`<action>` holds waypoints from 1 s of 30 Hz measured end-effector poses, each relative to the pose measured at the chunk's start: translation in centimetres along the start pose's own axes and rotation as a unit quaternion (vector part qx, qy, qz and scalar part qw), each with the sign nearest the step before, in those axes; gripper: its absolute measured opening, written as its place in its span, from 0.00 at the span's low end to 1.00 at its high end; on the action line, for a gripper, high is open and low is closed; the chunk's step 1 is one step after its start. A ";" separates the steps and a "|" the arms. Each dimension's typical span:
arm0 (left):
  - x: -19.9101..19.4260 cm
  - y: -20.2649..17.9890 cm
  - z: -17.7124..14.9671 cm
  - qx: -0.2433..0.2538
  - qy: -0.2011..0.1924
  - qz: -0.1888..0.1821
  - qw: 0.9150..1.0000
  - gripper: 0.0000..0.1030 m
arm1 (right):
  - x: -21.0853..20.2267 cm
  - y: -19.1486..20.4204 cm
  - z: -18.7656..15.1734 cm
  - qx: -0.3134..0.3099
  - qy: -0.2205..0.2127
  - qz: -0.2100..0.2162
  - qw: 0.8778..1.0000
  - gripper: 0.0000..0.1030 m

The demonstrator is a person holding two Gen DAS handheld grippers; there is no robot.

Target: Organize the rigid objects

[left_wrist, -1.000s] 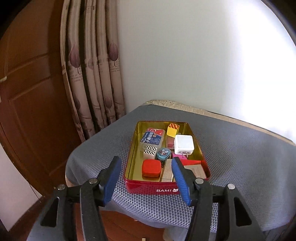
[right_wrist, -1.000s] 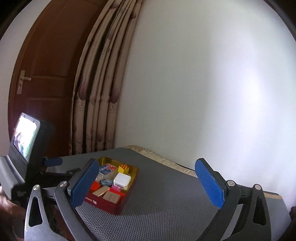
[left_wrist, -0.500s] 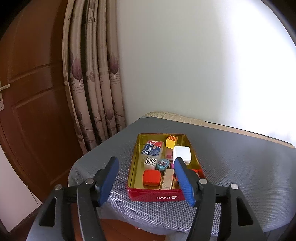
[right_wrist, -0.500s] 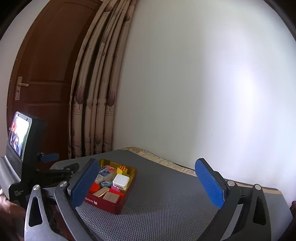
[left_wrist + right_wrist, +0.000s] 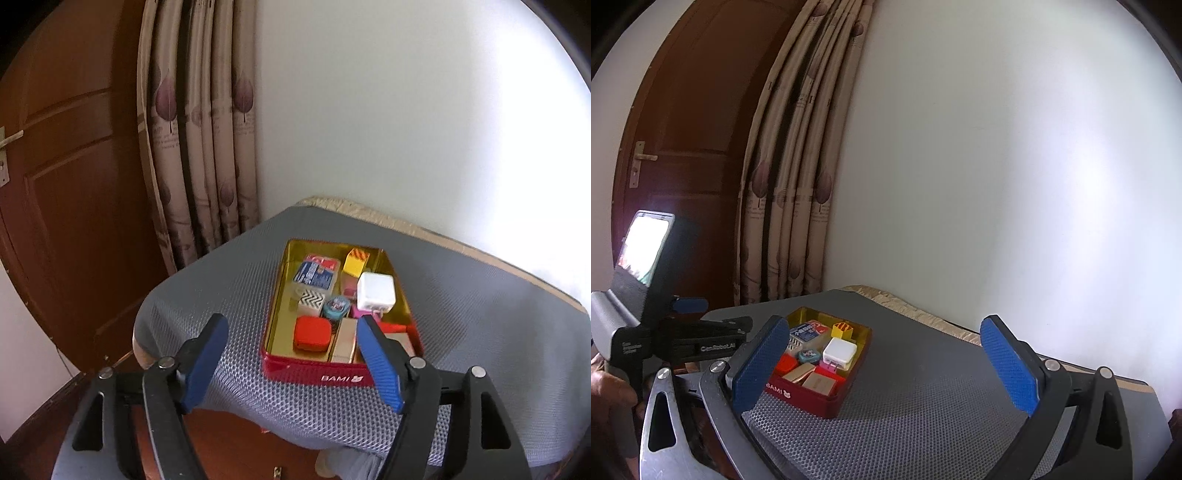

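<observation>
Left tool (image 5: 291, 352) jaws wider than before, opening, empty, tilted down before red tin (image 5: 314, 369); right tool (image 5: 886, 363) released, level.

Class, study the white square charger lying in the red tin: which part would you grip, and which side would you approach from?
Grip the white charger across its two flat side faces, coming from above. It lies flat atop the other pieces, above the rim of the red tin, so its sides look free. The left gripper, jaws opening and empty, hovers at the tin's near end.
</observation>
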State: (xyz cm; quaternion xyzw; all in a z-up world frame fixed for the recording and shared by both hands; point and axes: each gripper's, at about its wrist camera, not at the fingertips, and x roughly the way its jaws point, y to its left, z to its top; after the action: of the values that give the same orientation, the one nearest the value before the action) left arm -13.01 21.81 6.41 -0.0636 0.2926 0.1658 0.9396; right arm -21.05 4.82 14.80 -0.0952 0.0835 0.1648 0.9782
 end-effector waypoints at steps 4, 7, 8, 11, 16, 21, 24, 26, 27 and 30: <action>0.2 0.1 -0.1 0.000 0.003 0.006 1.000 0.72 | 0.1 0.2 -0.2 -0.006 0.004 0.005 1.000 0.99; 0.4 0.1 -0.2 -0.001 0.008 0.006 1.000 0.72 | 0.2 0.4 -0.3 -0.010 0.009 0.007 1.000 0.99; 0.5 0.1 -0.2 -0.002 0.009 0.006 1.000 0.72 | 0.2 0.4 -0.4 -0.011 0.010 0.009 1.000 0.99; 0.6 0.2 -0.2 -0.002 0.010 0.007 1.000 0.72 | 0.3 0.5 -0.5 -0.015 0.011 0.011 1.000 0.99; 0.6 0.1 -0.2 0.000 0.010 0.007 1.000 0.72 | 0.4 0.6 -0.6 -0.018 0.014 0.015 1.000 0.99; 0.7 0.0 -0.3 0.002 0.010 0.007 1.000 0.72 | 0.5 0.8 -0.8 -0.021 0.016 0.015 1.000 0.99; 0.7 -0.1 -0.4 0.000 0.009 0.006 1.000 0.72 | 0.6 0.8 -0.8 -0.021 0.016 0.016 1.000 0.99; 0.7 -0.1 -0.4 0.000 0.010 0.008 1.000 0.72 | 0.6 0.7 -0.9 -0.021 0.015 0.017 1.000 0.99; 0.6 -0.1 -0.4 -0.001 0.010 0.008 1.000 0.72 | 0.6 0.7 -0.9 -0.020 0.015 0.017 1.000 0.99; 0.7 0.1 -0.3 -0.005 0.012 0.007 1.000 0.72 | 0.5 0.8 -0.9 -0.019 0.016 0.016 1.000 0.99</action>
State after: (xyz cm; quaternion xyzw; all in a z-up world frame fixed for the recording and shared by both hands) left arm -12.70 22.05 5.79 -0.0687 0.3036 0.1730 0.9344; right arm -20.96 5.57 13.69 -0.1153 0.0976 0.1804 0.9719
